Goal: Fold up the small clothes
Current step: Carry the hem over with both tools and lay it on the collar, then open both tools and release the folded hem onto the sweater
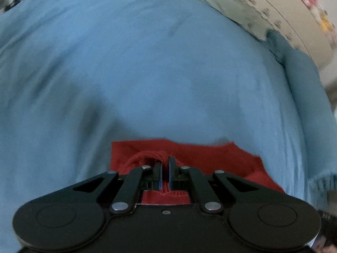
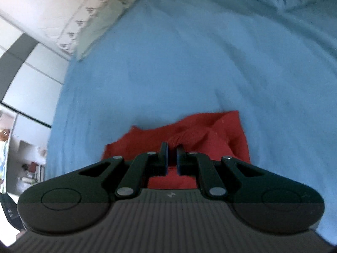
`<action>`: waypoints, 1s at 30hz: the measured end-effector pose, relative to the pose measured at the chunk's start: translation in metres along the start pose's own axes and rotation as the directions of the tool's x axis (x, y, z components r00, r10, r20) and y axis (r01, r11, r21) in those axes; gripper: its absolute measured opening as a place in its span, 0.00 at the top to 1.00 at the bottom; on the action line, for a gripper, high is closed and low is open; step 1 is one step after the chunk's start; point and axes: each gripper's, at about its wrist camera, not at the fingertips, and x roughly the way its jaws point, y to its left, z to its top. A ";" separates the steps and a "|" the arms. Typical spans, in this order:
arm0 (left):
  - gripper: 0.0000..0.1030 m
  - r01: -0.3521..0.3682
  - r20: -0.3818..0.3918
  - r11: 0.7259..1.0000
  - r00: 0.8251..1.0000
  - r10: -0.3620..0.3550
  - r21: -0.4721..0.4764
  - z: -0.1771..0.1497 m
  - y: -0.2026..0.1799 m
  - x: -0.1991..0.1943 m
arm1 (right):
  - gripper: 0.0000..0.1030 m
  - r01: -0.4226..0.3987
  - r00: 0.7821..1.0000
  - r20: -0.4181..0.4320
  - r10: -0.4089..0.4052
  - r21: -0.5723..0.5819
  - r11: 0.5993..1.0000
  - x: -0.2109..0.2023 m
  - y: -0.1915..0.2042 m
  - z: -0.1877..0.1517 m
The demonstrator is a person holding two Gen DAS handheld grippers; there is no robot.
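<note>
Currently my left gripper [image 1: 165,164] has its jaws nearly together, pinching a bunched ridge of the red garment [image 1: 210,154]. My right gripper [image 2: 172,147] likewise has its jaws narrowed on a raised fold of the same garment [image 2: 227,130]; cloth sits between the pads, though blur prevents confirming how firm that grip is.

The garment lies on the blue sheet [image 1: 147,63], directly under both tools, partly crumpled, with one corner visible in the right view. A patterned pillow [image 1: 263,6] lies at the sheet's far edge, well apart.

Judged step: carry a gripped edge over to make a fold. To do it well:
1. Keep both pinches equal so the edge stays straight.
2. Move both hands together, level, without twisting.
3. Avoid catching the sheet beneath.
4. Lay the edge flat before spreading the jaws.
</note>
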 end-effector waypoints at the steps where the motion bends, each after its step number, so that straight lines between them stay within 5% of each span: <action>1: 0.95 0.002 0.003 1.000 1.000 -0.002 -0.012 0.002 0.003 0.002 | 0.78 -0.003 1.000 0.002 0.003 0.014 1.000 0.006 -0.002 0.001; 14: 0.94 -0.055 0.016 0.998 0.998 0.055 -0.015 0.005 0.004 0.012 | 0.78 0.031 0.999 0.031 -0.030 -0.019 0.999 0.045 0.003 0.034; 15: 0.89 -0.068 0.015 0.998 0.998 0.068 -0.010 0.003 0.004 0.014 | 0.75 0.039 0.999 0.030 -0.038 -0.040 0.998 0.046 0.002 0.034; 16: 0.68 -0.089 0.022 0.996 0.996 0.089 0.001 0.001 0.003 0.013 | 0.73 0.040 0.999 0.033 -0.038 -0.064 0.997 0.047 0.003 0.032; 17: 0.54 -0.111 0.034 0.994 0.993 0.110 0.013 0.002 0.001 0.011 | 0.61 0.051 0.998 0.040 -0.048 -0.084 0.995 0.048 0.005 0.030; 18: 0.29 -0.136 0.069 0.990 0.989 0.133 0.034 -0.003 -0.002 0.003 | 0.36 0.056 0.998 0.047 -0.052 -0.100 0.993 0.047 0.007 0.029; 19: 0.20 -0.161 0.106 0.985 0.982 0.154 0.056 -0.006 -0.006 -0.005 | 0.23 0.061 0.996 0.072 -0.053 -0.125 0.990 0.042 0.012 0.025; 20: 0.17 -0.178 0.144 0.980 0.976 0.164 0.091 -0.012 -0.012 -0.015 | 0.05 0.072 0.993 0.106 -0.056 -0.156 0.985 0.035 0.014 0.020; 21: 0.12 -0.186 0.179 0.973 0.971 0.160 0.137 -0.020 -0.018 -0.024 | 0.00 0.092 0.987 0.147 -0.063 -0.204 0.975 0.026 0.020 0.014; 23: 0.05 -0.198 0.209 0.945 0.967 0.145 0.261 -0.042 -0.034 -0.037 | 0.00 0.120 0.979 0.198 -0.058 -0.320 0.940 0.011 0.038 -0.003; 27: 0.02 -0.195 0.153 0.848 0.979 0.136 0.492 -0.086 -0.060 -0.026 | 0.00 0.121 0.985 0.167 -0.044 -0.483 0.867 0.013 0.061 -0.037; 30: 0.02 -0.186 0.097 0.818 0.982 0.159 0.544 -0.107 -0.059 -0.004 | 0.00 0.130 0.989 0.126 -0.073 -0.543 0.829 0.027 0.057 -0.056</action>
